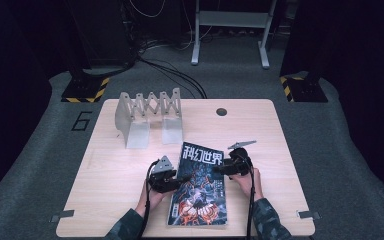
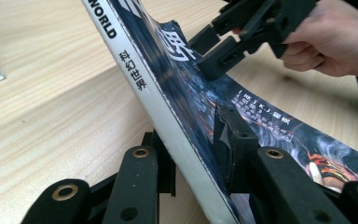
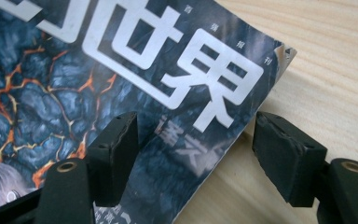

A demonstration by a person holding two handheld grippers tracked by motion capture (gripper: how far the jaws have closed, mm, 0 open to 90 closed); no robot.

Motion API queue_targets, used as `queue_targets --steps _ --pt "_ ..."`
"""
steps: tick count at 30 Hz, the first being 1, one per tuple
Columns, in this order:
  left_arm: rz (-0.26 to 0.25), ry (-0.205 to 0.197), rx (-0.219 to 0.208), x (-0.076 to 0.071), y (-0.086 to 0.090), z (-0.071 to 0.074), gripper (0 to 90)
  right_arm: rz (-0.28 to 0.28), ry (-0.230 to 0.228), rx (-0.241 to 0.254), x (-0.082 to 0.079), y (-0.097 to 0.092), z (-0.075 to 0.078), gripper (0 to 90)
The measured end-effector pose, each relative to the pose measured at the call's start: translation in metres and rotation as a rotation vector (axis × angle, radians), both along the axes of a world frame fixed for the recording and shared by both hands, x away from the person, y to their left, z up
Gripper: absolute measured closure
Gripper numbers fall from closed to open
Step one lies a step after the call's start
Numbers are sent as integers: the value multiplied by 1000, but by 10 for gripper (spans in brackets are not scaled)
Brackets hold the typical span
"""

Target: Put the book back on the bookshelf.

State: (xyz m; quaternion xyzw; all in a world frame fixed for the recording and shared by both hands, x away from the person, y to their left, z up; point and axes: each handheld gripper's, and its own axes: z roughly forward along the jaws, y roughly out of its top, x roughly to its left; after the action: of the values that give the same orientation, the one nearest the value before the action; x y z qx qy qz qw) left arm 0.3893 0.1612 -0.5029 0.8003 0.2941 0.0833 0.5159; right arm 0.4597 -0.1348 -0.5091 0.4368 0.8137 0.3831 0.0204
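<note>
I have a magazine (image 1: 200, 187) lying on the light wooden table (image 1: 115, 175), near the front edge and roughly at the middle, its dark cover with orange lava cracks and big white characters facing up. My left gripper (image 1: 172, 181) sits at the magazine's spine side. In the left gripper view (image 2: 200, 154) its two black jaws pinch the spine edge: one pad is under the white spine, the other presses on the cover, and that edge is lifted off the table so the magazine tilts. The white spine carries black lettering.

My right gripper (image 1: 220, 167) is at the opposite long edge, near the upper right corner of the cover. In the right gripper view (image 3: 196, 154) its jaws are spread: one pad stands over the cover beside the white characters, the other stands over bare wood just off the page edge, with the magazine's edge between them and neither pad pressing on it. The corner of the cover is slightly curled and worn there.

Behind the magazine, toward the far left of the table, a grey metal file rack (image 1: 149, 117) with zigzag dividers stands upright, well apart from both grippers.
</note>
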Motion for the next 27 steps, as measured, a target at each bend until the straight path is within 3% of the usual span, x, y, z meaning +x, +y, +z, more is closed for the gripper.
queue_targets --steps 8,12,16,18,23,27 --pt "-14 -14 -16 -1 3 -1 709 32 13 63 12 -1 -6 234" --pt "-22 -20 -28 -2 3 0 711 43 15 124 16 -5 -10 213" --pt "-38 -21 -19 -1 4 1 711 71 32 176 20 -5 -9 265" --pt "-30 -26 -24 0 4 1 709 67 27 152 19 -3 -5 281" --pt "-35 29 -33 6 7 2 693 35 -7 140 13 -6 3 402" --pt "-42 63 -10 12 8 4 677 15 -39 114 8 -7 10 490"
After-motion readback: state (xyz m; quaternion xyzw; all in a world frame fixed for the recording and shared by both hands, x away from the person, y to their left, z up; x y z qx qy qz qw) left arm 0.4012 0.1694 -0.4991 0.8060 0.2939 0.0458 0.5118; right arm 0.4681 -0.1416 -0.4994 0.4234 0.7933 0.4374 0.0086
